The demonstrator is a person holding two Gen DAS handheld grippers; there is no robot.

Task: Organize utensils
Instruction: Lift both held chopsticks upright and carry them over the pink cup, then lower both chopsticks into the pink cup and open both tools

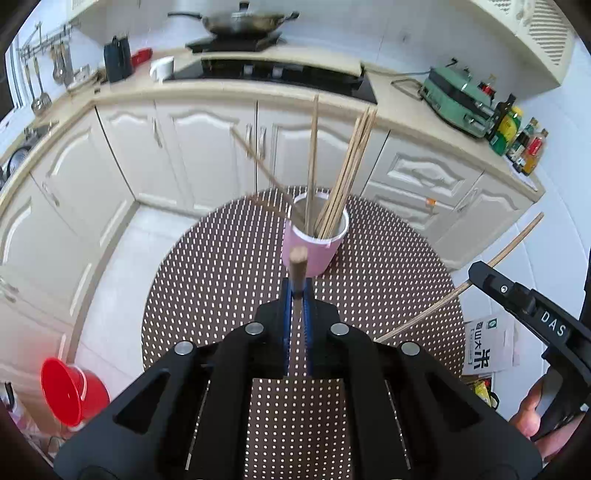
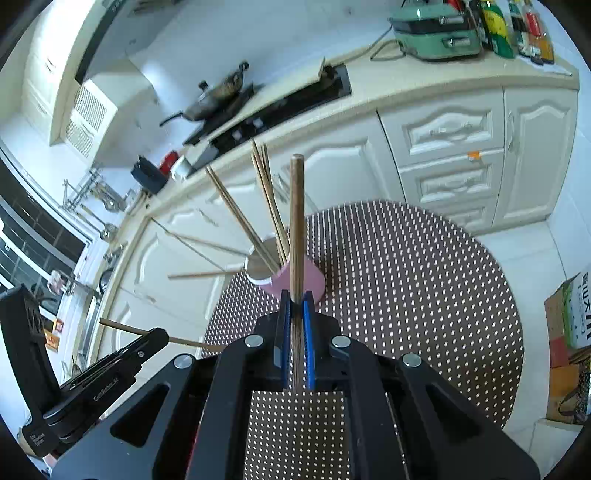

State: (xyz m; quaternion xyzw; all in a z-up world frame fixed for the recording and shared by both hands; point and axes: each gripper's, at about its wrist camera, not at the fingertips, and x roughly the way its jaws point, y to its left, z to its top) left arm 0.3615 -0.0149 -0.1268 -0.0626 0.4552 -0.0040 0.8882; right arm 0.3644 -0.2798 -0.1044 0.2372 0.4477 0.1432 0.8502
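A pink cup stands on the round dotted table, with several wooden chopsticks leaning out of it. Just in front of the cup, my left gripper is shut on a brown chopstick whose end points up toward the camera. In the right wrist view, my right gripper is shut on another chopstick that rises in front of the cup. Each gripper also shows in the other's view: the right gripper at the right, the left gripper at lower left.
A red bucket sits on the floor left of the table. White cabinets and a counter with a stove, a wok and a green appliance run behind. Cardboard boxes stand on the floor at the right.
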